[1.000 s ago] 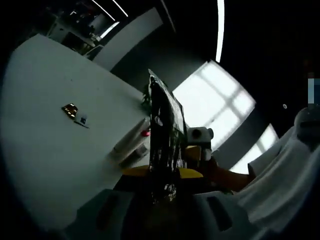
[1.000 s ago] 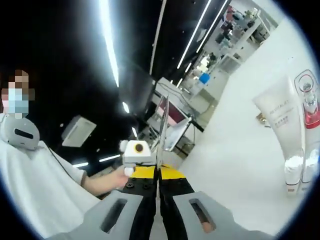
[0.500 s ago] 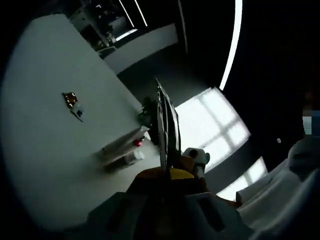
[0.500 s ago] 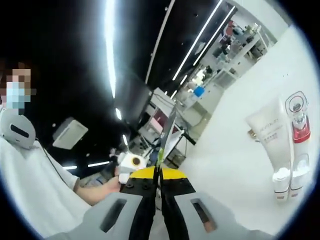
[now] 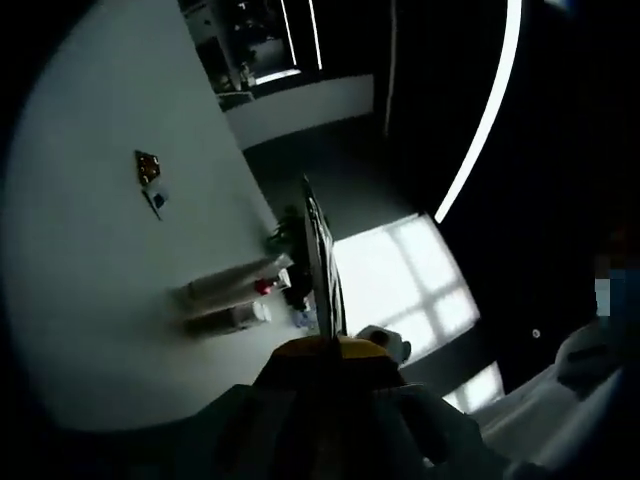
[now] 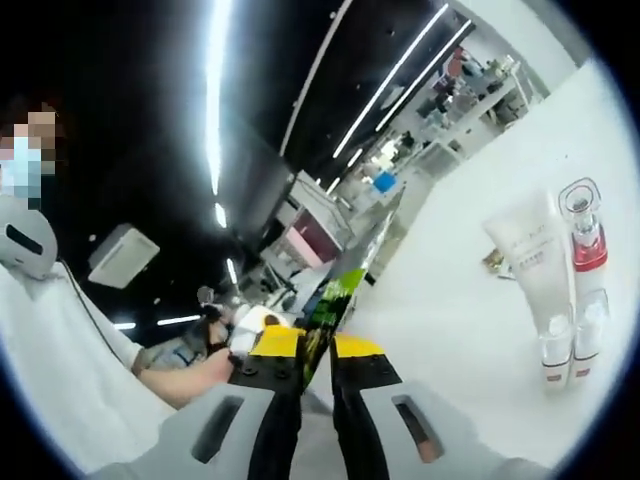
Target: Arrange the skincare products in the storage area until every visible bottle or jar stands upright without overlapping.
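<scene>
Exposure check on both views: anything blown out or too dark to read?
Left gripper view: underexposed, the grey table dim, the bright window patch clipped, the flat card in the left claw nearly silhouetted. Right gripper view: ceiling light strips bloom, white table near saturation, yet the white tube stays legible.

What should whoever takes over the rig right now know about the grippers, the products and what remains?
Left gripper: shut on a thin flat packet, held up off the table.
Right gripper: jaws slightly apart, with what looks like the same packet between them; grip unclear.
Products: a white tube and a red-banded bottle stand upright side by side on the table.
Done: those two are upright.
Left: probably to set the packet down near them without overlap.
</scene>
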Demonstrator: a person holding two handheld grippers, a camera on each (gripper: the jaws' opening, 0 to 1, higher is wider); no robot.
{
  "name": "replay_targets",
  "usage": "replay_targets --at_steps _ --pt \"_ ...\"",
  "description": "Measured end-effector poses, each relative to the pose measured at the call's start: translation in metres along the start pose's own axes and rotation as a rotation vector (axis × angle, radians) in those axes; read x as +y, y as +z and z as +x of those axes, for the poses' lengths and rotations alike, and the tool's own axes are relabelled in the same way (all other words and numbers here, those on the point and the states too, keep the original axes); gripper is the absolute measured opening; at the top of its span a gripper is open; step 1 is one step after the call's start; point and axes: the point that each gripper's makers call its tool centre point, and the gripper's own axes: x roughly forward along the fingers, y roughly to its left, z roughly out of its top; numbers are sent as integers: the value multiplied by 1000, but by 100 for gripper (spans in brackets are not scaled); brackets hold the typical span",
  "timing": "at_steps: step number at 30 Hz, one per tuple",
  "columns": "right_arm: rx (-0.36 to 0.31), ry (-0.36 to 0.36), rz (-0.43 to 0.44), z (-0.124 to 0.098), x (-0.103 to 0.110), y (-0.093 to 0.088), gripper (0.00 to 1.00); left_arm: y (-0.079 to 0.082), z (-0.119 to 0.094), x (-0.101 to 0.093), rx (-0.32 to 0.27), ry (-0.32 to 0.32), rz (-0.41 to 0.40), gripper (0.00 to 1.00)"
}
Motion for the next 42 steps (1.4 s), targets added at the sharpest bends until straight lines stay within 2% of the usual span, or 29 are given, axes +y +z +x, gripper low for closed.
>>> replay_targets --at_steps 7,12,15,19,22,36,42 --pt "-22 -46 35 -8 -10 -4 7 -4 8 3 -18 -9 -40 0" --pt "-27 -58 113 -10 -17 -4 3 -6 11 7 -20 6 -53 0" --pt "-10 -72 115 -8 -18 -8 2 -6 11 15 -4 58 6 0" --pt "-2 -68 129 -6 -20 -10 2 -7 9 15 8 61 45 0" --pt "19 -70 123 -5 -21 -14 1 -12 5 22 45 102 105 2" --pt "78 -101 139 -6 -33 -28 1 -16 0 46 112 199 164 7" --pt "94 -121 140 -6 -42 -30 1 -14 2 54 122 219 147 7"
